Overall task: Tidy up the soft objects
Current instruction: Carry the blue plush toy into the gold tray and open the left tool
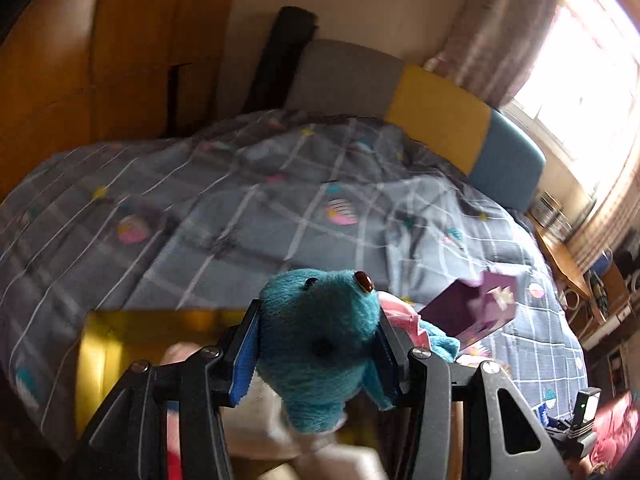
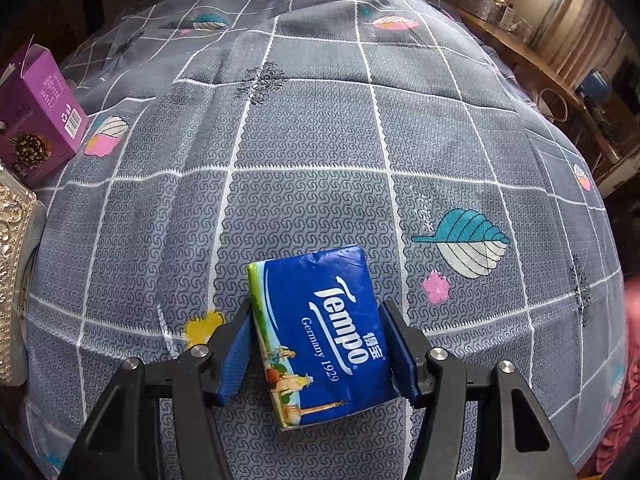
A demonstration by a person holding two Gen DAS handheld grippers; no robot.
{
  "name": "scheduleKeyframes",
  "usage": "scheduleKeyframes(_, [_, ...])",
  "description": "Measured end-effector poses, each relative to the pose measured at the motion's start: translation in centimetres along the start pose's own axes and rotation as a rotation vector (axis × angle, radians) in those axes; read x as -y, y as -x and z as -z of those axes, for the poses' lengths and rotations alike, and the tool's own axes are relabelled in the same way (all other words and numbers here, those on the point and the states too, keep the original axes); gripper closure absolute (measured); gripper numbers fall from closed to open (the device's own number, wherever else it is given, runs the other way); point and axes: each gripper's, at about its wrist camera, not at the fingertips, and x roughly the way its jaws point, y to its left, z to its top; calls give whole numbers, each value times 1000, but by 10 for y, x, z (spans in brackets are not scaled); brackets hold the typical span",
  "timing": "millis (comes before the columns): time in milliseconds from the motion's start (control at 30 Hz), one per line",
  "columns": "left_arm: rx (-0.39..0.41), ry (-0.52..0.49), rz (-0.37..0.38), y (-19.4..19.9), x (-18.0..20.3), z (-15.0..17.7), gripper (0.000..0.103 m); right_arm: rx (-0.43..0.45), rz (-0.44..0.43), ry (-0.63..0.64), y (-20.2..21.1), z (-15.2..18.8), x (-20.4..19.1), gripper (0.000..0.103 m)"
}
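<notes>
Meanwhile, right tongs (image 2: 318,350) tight around "Tempo Germany 1929" tissue pack (image 2: 320,332), left tongs (image 1: 318,354) around teal plush (image 1: 320,344).

Ahead of me lies a bed (image 1: 248,200) under a grey checked quilt (image 2: 320,140) printed with leaves and small flowers. Its padded headboard (image 1: 436,120) runs grey, yellow and blue against a cream wall (image 1: 360,4). A tall wooden wardrobe (image 1: 120,48) stands on my left. On my right, a bright window (image 1: 584,76) glares between striped curtains (image 1: 488,44), above a cluttered wooden side table (image 2: 532,60).
</notes>
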Motion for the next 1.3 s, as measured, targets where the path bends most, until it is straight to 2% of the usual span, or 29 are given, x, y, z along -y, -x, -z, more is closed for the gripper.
scheduleKeyframes(267, [6, 20, -77, 23, -44, 55, 53, 21, 29, 35, 6, 9, -15, 43])
scheduleKeyframes(433, [-7, -30, -147, 24, -45, 92, 52, 12, 15, 17, 10, 8, -11, 43])
scheduleKeyframes(600, [-61, -73, -202, 7, -42, 125, 52, 28, 39, 54, 10, 8, -14, 43])
scheduleKeyframes(833, [1, -168, -279, 11, -26, 134, 49, 44, 59, 84, 16, 13, -23, 46])
scheduleKeyframes(1300, [23, -174, -272, 18, -20, 136, 48, 62, 84, 126, 21, 16, -30, 47])
